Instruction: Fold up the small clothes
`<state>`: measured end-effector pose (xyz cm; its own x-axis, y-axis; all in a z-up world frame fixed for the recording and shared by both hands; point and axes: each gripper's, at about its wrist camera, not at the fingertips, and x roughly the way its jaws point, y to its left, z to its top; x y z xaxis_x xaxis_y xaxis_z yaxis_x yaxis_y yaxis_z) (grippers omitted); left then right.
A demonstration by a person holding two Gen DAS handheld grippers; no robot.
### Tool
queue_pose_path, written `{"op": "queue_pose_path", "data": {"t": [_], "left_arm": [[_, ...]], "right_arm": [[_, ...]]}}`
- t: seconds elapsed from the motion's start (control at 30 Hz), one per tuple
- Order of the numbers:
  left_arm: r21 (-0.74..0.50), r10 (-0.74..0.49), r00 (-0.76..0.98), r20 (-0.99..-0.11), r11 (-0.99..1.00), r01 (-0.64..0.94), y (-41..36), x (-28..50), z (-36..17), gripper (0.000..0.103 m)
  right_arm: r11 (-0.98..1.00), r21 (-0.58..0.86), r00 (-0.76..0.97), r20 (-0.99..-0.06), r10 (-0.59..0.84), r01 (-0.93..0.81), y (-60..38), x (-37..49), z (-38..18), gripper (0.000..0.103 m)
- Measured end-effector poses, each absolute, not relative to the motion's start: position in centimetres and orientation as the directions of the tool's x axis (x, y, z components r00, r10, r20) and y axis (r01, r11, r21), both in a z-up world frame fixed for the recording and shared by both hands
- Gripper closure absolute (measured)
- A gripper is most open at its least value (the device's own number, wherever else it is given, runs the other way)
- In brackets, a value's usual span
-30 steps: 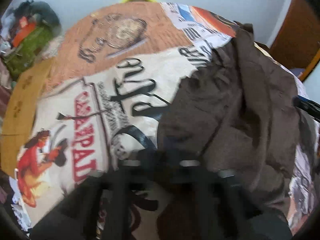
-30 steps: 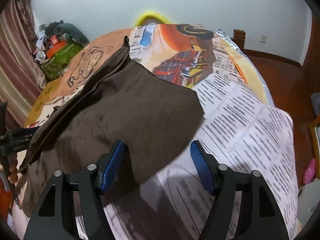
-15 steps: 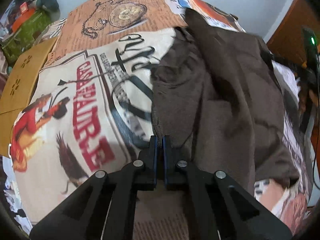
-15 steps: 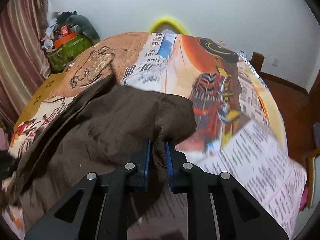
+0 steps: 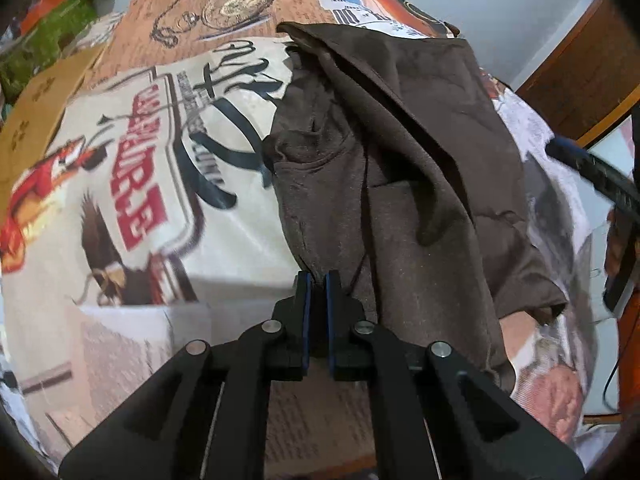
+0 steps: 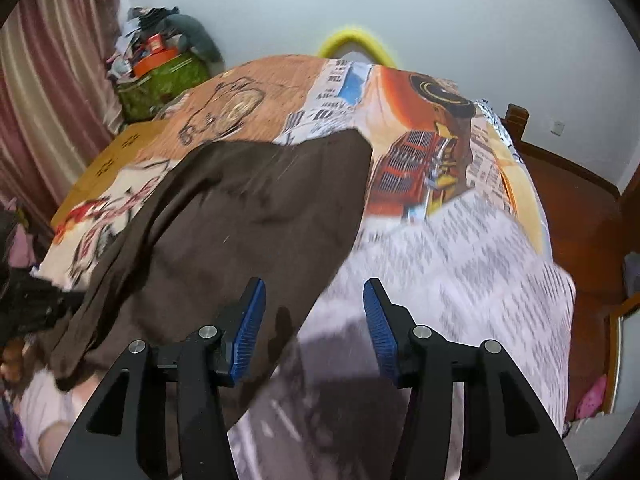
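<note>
A dark brown garment (image 5: 404, 168) lies rumpled on a bed covered with a printed sheet (image 5: 140, 168). My left gripper (image 5: 318, 280) is shut on the garment's near edge, with a fold standing up along the middle. In the right wrist view the same garment (image 6: 248, 216) spreads flatter over the sheet (image 6: 460, 272). My right gripper (image 6: 314, 304) is open and empty, its left pad over the garment's near right edge and its right pad over the sheet.
A cardboard box (image 6: 108, 160) and a pile of bags and clutter (image 6: 160, 68) sit at the bed's far left. A wooden bed frame (image 6: 576, 184) runs along the right, a white wall behind. The other gripper shows at the right edge of the left wrist view (image 5: 600, 176).
My right gripper was shut on the garment's edge half a second ago; it has let go and now stands open. My left gripper has stayed shut on the garment.
</note>
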<state>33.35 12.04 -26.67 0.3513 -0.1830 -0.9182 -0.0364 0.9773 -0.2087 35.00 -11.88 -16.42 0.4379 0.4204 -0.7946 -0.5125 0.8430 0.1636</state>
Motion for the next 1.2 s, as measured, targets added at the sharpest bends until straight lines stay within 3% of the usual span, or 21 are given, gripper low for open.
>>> {"op": "queue_pose_path", "data": {"t": [0.17,0.33,0.43,0.53,0.6,0.67,0.97,1.2], "left_arm": [[-0.102,-0.079,0.369,-0.926,0.994,-0.042,10.5,32.1,-26.0,0.094],[-0.145,-0.11,0.375,-0.92,0.987,-0.065,10.8,31.0,-24.2,0.088],[-0.177,-0.143,0.397,-0.907,0.983,-0.051,10.5,30.3,-22.7,0.077],[-0.168,-0.149,0.423,-0.894,0.986,-0.009,8.8,29.8,-21.5,0.058],[-0.161,-0.152,0.426,-0.892,0.987,0.016,7.6,29.5,-21.2,0.039],[-0.146,-0.147,0.425,-0.893,0.989,0.034,6.5,29.6,-21.3,0.031],[-0.054,-0.07,0.381,-0.922,0.997,0.052,4.1,30.1,-24.9,0.03],[-0.004,0.01,0.455,-0.89,1.0,-0.03,8.1,28.9,-23.3,0.032]], "right_arm": [[0.836,0.162,0.419,-0.806,0.419,-0.524,-12.0,32.0,-16.4,0.055],[0.825,0.201,0.366,-0.823,0.435,-0.528,-11.6,29.4,-17.3,0.055],[0.811,0.204,0.343,-0.829,0.441,-0.549,-11.1,28.1,-17.6,0.055],[0.803,0.203,0.323,-0.839,0.438,-0.561,-10.5,27.0,-18.2,0.055],[0.802,0.211,0.301,-0.849,0.434,-0.559,-10.2,26.6,-19.1,0.055],[0.807,0.221,0.285,-0.857,0.429,-0.548,-10.1,26.5,-19.8,0.055],[0.814,0.218,0.277,-0.866,0.416,-0.538,-10.3,25.8,-20.5,0.055],[0.808,0.198,0.281,-0.87,0.406,-0.554,-10.1,25.7,-20.7,0.055]]}}
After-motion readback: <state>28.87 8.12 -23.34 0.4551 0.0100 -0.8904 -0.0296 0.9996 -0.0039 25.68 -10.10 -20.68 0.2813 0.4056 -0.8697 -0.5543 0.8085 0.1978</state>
